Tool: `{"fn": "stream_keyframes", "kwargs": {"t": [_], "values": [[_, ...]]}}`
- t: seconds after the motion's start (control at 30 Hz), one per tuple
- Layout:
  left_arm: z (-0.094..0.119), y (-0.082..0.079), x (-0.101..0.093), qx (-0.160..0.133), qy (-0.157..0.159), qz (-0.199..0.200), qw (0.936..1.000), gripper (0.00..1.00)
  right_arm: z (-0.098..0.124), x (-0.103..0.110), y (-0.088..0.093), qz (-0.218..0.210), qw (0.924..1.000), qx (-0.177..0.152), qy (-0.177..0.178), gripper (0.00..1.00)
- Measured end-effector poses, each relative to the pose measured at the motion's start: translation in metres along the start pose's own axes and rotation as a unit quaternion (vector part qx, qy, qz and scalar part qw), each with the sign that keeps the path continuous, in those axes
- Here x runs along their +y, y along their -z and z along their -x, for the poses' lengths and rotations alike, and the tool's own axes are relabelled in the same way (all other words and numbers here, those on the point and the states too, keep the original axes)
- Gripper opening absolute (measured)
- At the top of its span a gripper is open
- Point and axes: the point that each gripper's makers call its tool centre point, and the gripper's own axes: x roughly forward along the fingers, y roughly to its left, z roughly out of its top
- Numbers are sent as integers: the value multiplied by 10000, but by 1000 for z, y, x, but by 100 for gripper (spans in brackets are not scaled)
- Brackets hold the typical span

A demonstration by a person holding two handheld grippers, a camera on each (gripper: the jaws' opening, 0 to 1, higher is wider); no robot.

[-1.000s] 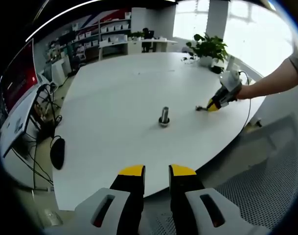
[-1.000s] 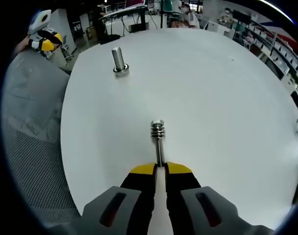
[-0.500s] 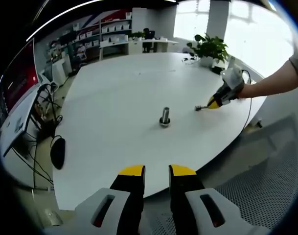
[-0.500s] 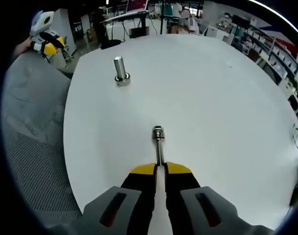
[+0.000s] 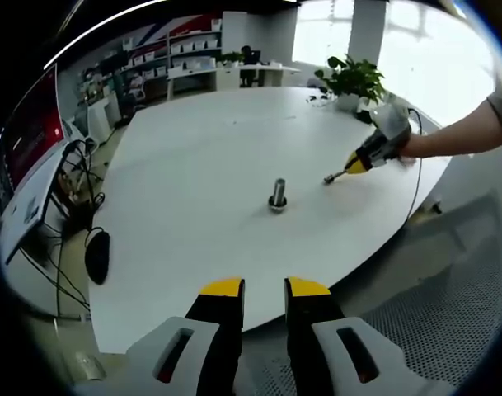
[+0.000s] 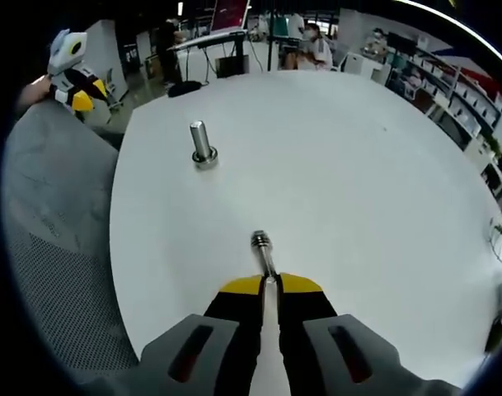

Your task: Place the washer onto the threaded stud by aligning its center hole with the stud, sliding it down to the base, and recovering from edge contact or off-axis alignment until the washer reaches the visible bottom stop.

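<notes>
A steel threaded stud (image 5: pixel 277 195) (image 6: pixel 203 144) stands upright on its round base on the white table (image 5: pixel 201 157) (image 6: pixel 358 165). My right gripper (image 6: pixel 269 285) is shut on a thin metal rod (image 6: pixel 264 254) that carries washers near its far end; the rod points forward above the table, well short of the stud. In the left gripper view the right gripper (image 5: pixel 354 163) hovers to the right of the stud with the rod (image 5: pixel 333 175) sticking out toward it. My left gripper (image 5: pixel 265 287) is open and holds nothing, off the table's near edge; it appears in the right gripper view as the left gripper (image 6: pixel 79 95).
A potted plant (image 5: pixel 349 81) and a cable (image 5: pixel 416 177) sit at the table's far right. A mesh chair (image 5: pixel 448 280) (image 6: pixel 44 214) stands by the table edge. A person's arm (image 5: pixel 465 136) holds the right gripper. A black object (image 5: pixel 96 257) hangs left of the table.
The right gripper has lifted the rod off the table and tipped its end upward, so the washers now look bunched end-on. The left gripper and the stud have stayed put.
</notes>
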Motion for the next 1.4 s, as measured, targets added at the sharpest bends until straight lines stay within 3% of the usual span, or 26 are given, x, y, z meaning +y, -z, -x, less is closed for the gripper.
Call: {"fn": "stream_keyframes", "kwargs": {"t": [0.63, 1.4], "values": [[-1, 2, 0, 61, -17, -13, 10000, 17, -1, 1, -26, 368, 9993, -30, -69, 8], [-1, 2, 1, 53, -35, -9, 10000, 17, -12, 2, -44, 874, 9958, 159, -225, 8]]}}
